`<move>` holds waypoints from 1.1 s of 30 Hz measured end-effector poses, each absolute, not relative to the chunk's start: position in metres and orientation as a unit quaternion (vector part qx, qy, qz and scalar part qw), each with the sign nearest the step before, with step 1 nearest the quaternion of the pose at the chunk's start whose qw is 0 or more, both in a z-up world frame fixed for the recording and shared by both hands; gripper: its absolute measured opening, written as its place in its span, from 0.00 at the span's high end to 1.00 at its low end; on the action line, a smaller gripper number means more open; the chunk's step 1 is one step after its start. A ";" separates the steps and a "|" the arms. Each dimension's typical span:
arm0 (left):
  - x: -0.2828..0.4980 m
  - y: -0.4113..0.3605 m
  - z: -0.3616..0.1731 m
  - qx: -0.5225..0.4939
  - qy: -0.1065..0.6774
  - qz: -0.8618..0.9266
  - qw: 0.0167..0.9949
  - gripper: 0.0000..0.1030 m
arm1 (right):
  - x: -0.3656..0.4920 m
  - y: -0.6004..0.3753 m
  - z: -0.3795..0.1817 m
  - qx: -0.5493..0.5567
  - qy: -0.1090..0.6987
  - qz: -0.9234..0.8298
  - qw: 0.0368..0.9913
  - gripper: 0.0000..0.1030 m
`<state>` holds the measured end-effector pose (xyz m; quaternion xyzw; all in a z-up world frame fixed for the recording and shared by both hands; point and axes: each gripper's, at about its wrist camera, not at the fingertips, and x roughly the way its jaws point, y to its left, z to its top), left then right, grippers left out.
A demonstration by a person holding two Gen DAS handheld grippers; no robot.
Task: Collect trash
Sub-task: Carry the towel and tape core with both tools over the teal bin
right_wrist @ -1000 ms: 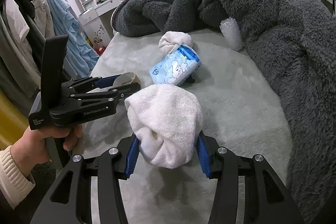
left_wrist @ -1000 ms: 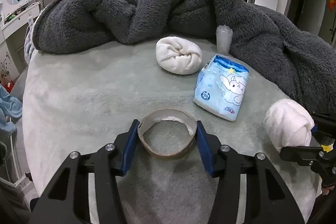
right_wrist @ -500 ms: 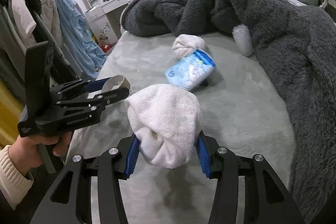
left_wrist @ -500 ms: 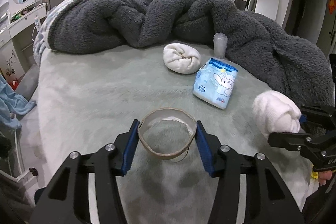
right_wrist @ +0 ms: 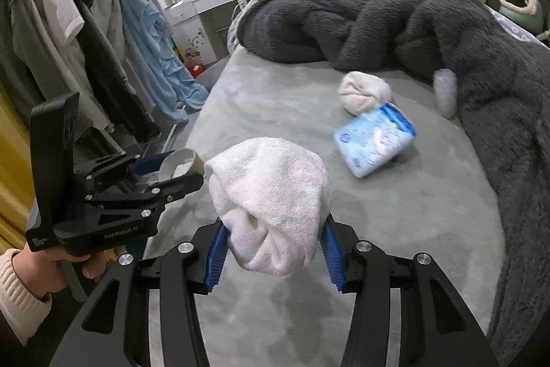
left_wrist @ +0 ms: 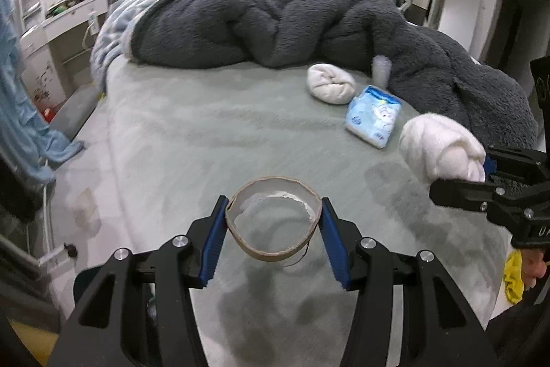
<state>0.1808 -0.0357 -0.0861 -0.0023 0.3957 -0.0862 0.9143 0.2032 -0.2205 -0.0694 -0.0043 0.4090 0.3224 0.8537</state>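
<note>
- A bedroom: a bed (left_wrist: 192, 140) under a grey-green sheet, a dark fleece blanket (left_wrist: 309, 23) heaped along its far side, clothes hanging beyond the near edge in the right wrist view.
- Left gripper (left_wrist: 274, 222): its blue pads press on both sides of a cardboard ring (left_wrist: 274, 219), a spent tape core by the look of it, held above the sheet with its opening facing the camera.
- Right gripper (right_wrist: 273, 239): its fingers pinch the lower end of a balled white tissue wad (right_wrist: 270, 202), most of which bulges out ahead of the tips, clear of the bed.
- Just left of the right fingers sits the left tool, held in the person's hand (right_wrist: 82, 263); the ring and the wad are close but apart.
- Ahead and to the right of both sets of fingers, lying on the sheet: a blue tissue pack (left_wrist: 373, 116), a second white wad (left_wrist: 330, 83) just past it, and a small clear crumpled plastic piece (left_wrist: 381, 69) against the blanket.
- No bin shows in either view, so where the load goes cannot be told.
- Risks, as I judge them: the thin ring could buckle or pop out if squeezed harder or tilted; the soft wad, gripped only at its base, could slip or unravel on a quick swing; with both tools full, the remaining pieces need another trip, and the plastic could be missed against the fleece.
</note>
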 end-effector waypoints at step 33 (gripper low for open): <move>0.156 0.083 -0.130 -0.072 0.467 0.020 0.881 0.46 | 0.207 -0.108 -0.062 -0.059 0.420 0.365 0.829 0.52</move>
